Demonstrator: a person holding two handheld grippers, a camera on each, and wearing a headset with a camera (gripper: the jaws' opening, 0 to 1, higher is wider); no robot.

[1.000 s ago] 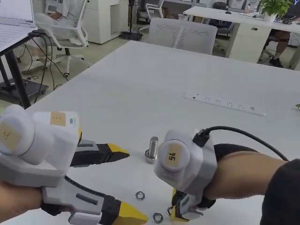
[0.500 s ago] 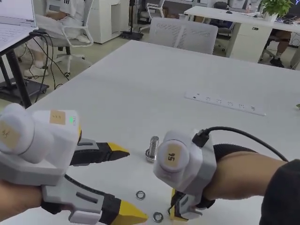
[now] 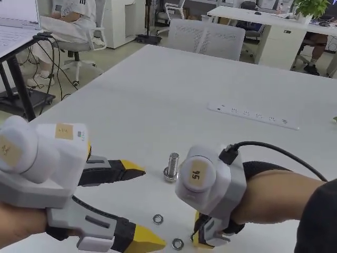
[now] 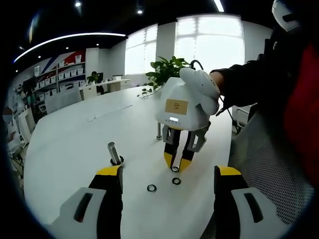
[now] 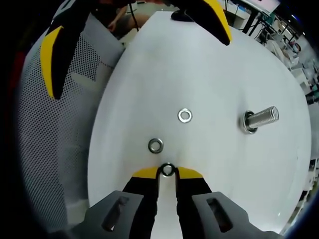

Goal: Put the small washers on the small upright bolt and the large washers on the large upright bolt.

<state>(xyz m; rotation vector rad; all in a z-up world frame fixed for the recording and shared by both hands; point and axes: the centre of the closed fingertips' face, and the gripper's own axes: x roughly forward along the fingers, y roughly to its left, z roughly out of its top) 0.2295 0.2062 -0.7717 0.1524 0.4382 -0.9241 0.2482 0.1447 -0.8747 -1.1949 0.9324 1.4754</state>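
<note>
An upright silver bolt stands mid-table with a washer around its base; it also shows in the left gripper view and the right gripper view. My right gripper points straight down at the table, its yellow tips closed against a small washer that lies on the surface. Two loose washers lie between it and the bolt, seen from above too. My left gripper hovers wide open at the left, holding nothing, and faces the right gripper.
The white table stretches away with free room. A white power strip lies at the far right. Office chairs and other desks stand beyond the table, and a person sits at the far left.
Almost nothing: the right gripper has drifted slightly right and down over the washer. The left gripper stays where it was, open.
</note>
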